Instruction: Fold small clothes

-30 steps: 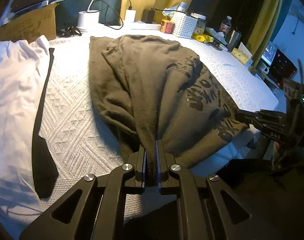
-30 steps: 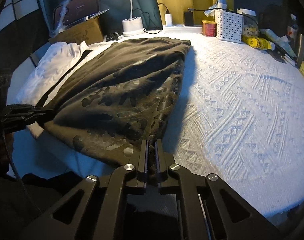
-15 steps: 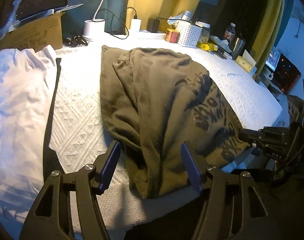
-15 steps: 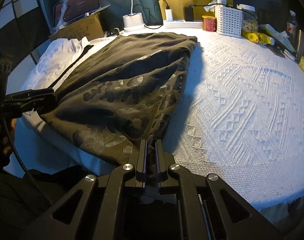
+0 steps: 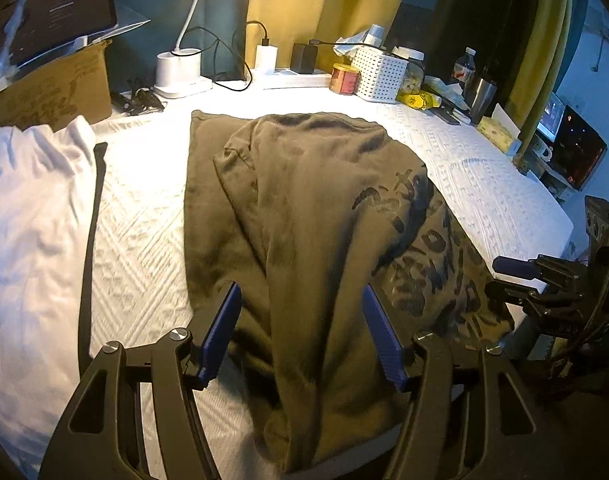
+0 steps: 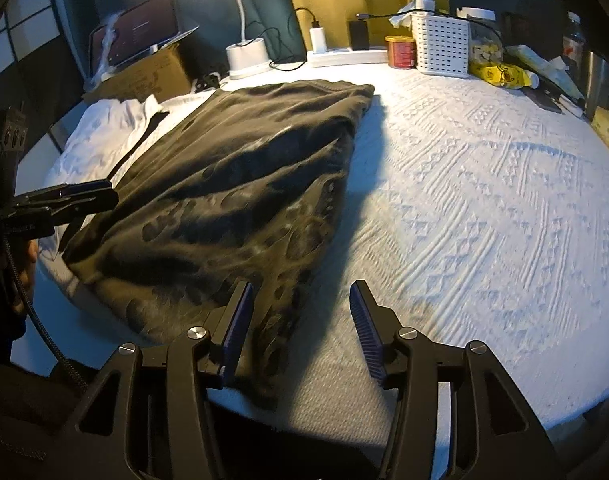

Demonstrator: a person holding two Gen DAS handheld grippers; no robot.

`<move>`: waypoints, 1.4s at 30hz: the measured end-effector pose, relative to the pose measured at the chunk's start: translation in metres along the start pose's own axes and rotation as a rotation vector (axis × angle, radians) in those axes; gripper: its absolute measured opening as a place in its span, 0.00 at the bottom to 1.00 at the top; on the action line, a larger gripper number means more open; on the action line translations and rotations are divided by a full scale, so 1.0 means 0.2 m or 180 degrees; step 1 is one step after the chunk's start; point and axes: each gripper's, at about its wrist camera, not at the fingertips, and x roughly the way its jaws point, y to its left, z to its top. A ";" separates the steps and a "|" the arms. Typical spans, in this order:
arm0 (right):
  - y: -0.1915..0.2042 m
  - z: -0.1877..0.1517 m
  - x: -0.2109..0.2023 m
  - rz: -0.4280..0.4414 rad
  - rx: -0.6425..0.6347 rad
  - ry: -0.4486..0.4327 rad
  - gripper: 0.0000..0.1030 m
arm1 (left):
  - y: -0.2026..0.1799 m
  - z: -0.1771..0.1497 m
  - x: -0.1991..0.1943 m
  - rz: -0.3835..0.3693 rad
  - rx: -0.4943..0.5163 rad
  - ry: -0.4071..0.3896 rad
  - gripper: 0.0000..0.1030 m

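The olive shirt (image 5: 312, 216) lies folded lengthwise on the white bedspread (image 6: 484, 200), its near hem at the bed's near edge. The left gripper (image 5: 302, 334) stands released, jaws apart over the hem, pads clear of the cloth. The right gripper (image 6: 300, 322) is opening, the shirt's near right corner just inside its left finger, not pinched. This fold looks just laid down. Next likely calls for regripping the near hem and carrying it toward the far end.

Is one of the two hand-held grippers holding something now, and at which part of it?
Nothing is held. The left hand-held gripper stands open over the olive garment; the right hand-held gripper is opening, its pads clear of the garment's near corner.
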 end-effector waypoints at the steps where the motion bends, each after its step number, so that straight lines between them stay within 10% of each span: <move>1: -0.01 0.01 0.00 -0.0001 0.0008 -0.0005 0.51 | 0.00 0.01 0.00 0.0007 0.0004 0.0000 0.61; 42: -0.32 0.53 0.33 -0.0075 0.0143 0.0008 0.51 | 0.17 0.53 0.46 0.0211 0.0434 0.0062 0.60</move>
